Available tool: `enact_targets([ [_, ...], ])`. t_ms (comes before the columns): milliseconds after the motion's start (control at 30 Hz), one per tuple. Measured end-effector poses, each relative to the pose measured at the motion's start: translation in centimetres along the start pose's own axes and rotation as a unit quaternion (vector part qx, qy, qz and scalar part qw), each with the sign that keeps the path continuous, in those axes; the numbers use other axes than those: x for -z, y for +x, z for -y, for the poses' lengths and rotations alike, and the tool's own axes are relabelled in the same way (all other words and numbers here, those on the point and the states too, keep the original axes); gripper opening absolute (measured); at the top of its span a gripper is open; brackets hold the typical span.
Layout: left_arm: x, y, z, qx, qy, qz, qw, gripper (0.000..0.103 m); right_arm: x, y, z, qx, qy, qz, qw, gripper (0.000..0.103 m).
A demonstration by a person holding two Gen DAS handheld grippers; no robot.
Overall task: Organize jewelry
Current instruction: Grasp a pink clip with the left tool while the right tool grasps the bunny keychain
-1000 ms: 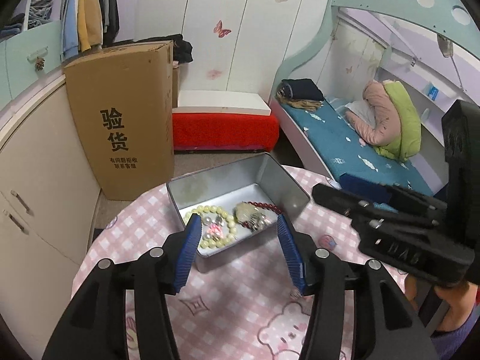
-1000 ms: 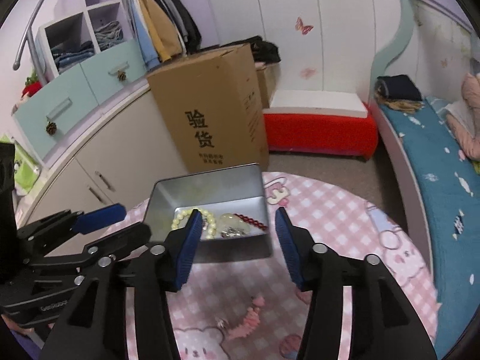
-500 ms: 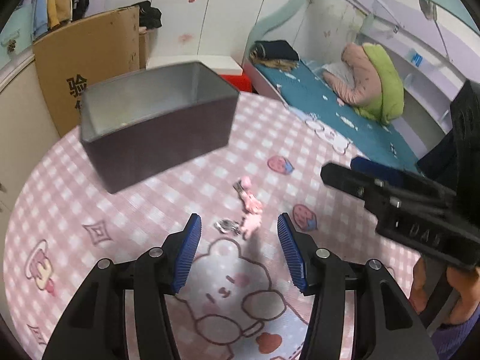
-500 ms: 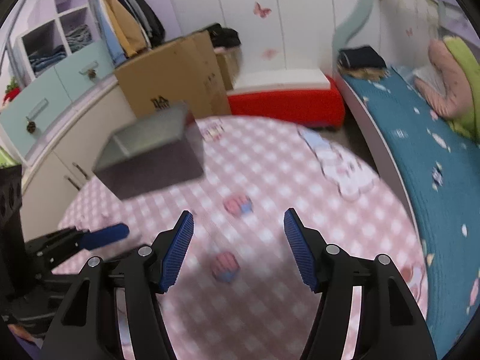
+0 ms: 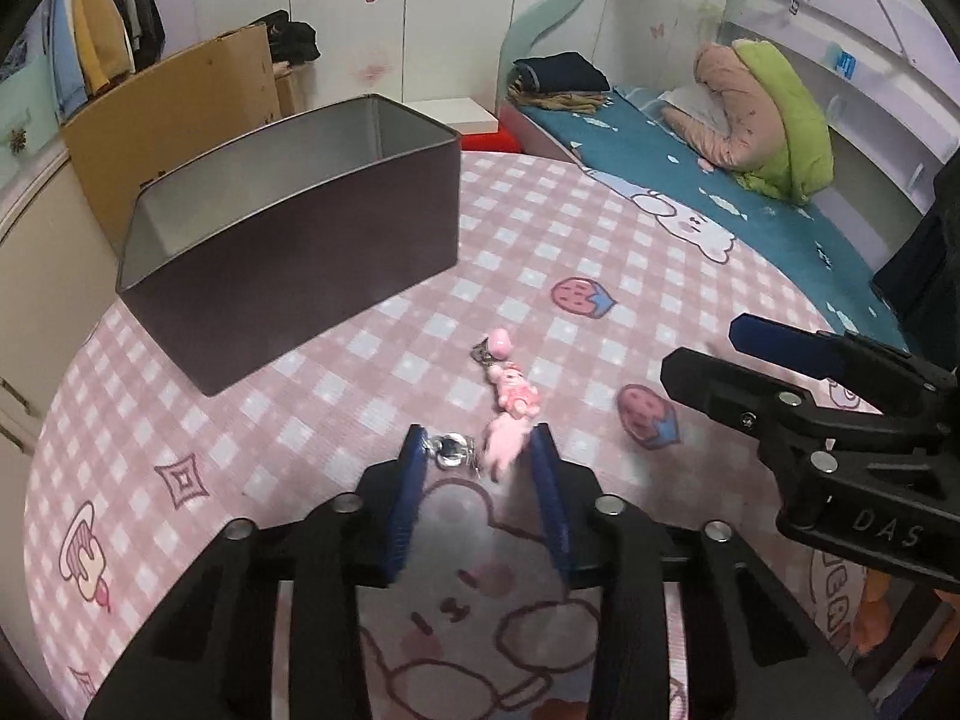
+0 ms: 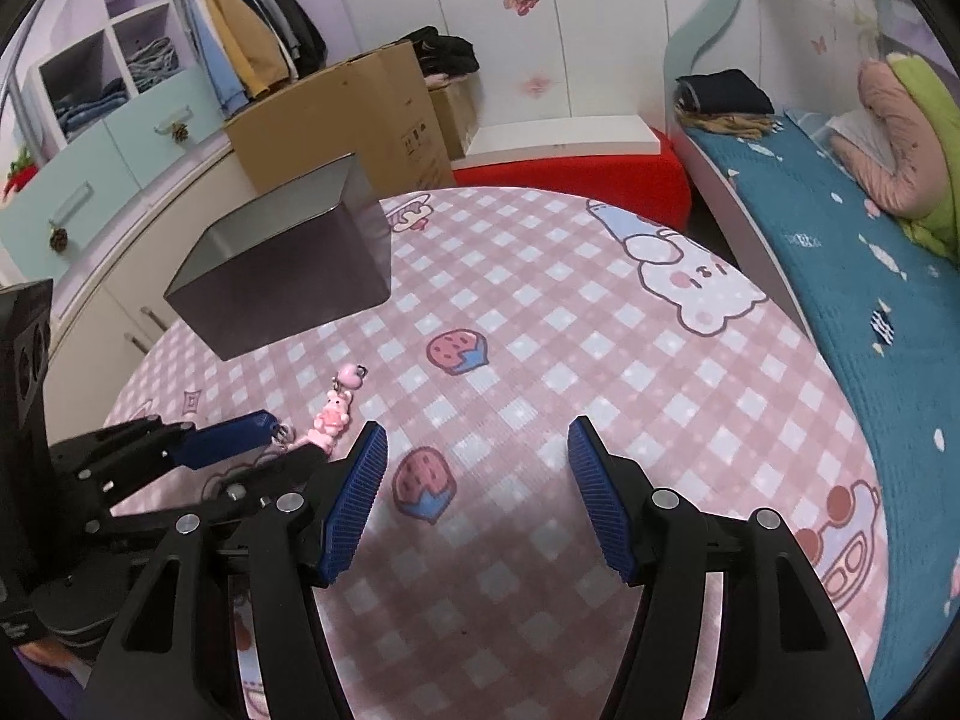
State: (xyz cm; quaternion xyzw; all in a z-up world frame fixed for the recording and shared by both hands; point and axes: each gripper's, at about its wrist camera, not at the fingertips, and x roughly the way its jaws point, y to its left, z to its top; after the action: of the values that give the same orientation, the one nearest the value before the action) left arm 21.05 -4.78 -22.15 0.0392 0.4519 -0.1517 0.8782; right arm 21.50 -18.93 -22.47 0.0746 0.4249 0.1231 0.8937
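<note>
Pink charm [image 5: 510, 402] lies on the checked cloth [image 5: 360, 360], at five o'clock of the tin [image 5: 288, 252]. Left gripper [image 5: 480, 450] has just been closing, its pads flanking the charm's metal ring [image 5: 451, 449] and lower end. Right gripper [image 6: 477, 444] hangs spread apart at three o'clock, holding nothing.

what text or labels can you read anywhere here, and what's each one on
"DAS": raised letters on the right gripper body, seen from the left wrist view.
Small printed marks on the side of the cardboard box: too small to read.
Blue tag on the bed shelf: too blurred to read.
</note>
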Motion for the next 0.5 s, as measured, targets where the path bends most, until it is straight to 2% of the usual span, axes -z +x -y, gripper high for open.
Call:
enact_targets([
  [33, 0.0, 0.0, -0.2, -0.001, -0.003, 0.0, 1.0, 0.024, 0.0, 0.1, 0.0, -0.001, 0.002, -0.002, 1.0, 0.061],
  [233, 0.1, -0.1, -0.8, 0.008, 0.0, 0.005, 1.0, 0.023, 0.1, 0.5, -0.6, -0.003, -0.003, -0.006, 1.0, 0.061],
  [500, 1.0, -1.3, -3.9, 0.0, -0.04, 0.004, 0.9992, 0.023, -0.3, 1.6, -3.5, -0.009, -0.033, -0.014, 0.999, 0.061],
])
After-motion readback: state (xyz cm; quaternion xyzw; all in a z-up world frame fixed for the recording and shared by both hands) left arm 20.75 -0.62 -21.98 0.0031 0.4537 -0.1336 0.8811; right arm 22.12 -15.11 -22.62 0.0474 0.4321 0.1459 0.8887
